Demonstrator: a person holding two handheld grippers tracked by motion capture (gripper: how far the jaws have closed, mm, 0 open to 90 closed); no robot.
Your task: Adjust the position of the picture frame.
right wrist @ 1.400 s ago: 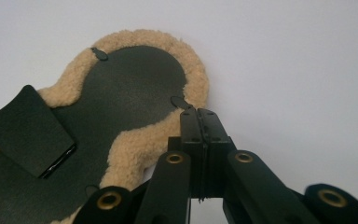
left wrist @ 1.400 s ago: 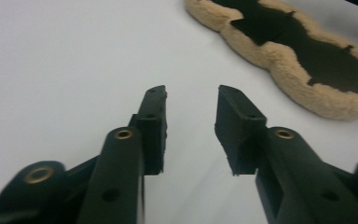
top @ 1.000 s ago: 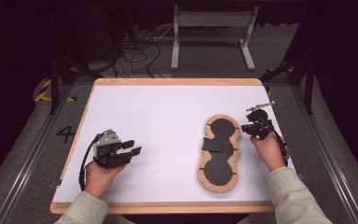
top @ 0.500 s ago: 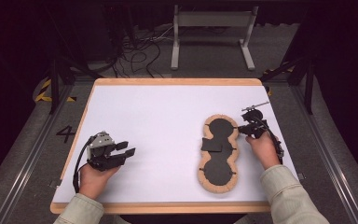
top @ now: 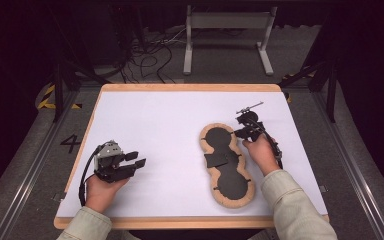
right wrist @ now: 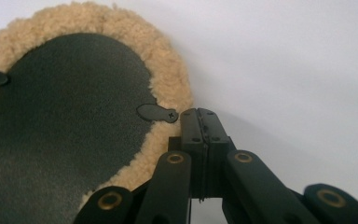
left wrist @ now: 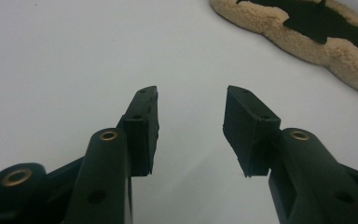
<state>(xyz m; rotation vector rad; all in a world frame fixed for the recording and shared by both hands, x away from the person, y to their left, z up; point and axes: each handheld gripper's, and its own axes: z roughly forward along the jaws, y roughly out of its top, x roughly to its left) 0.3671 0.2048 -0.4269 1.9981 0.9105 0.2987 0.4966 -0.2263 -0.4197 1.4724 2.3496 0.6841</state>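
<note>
A peanut-shaped pad [top: 230,182] with a tan fleece rim and a black centre lies right of the middle of the white table [top: 170,120]. My right gripper [top: 237,133] is shut and lies at the right rim of the pad's far lobe. In the right gripper view its tips [right wrist: 198,112] touch the fleece [right wrist: 168,60] next to a small black tab [right wrist: 157,113]. My left gripper [top: 136,159] rests near the table's front left with its jaws apart. Between its jaws [left wrist: 191,100] is bare table, and the pad [left wrist: 345,51] lies farther off.
A loose black flap [top: 215,160] sits on the pad's waist. Behind the table stand a grey metal frame [top: 227,30] and a tangle of cables [top: 150,55]. The table's wooden edge [top: 170,221] runs along the front.
My right gripper has moved left, and the pad's far lobe has swung left with it. The left hand has stayed where it was.
</note>
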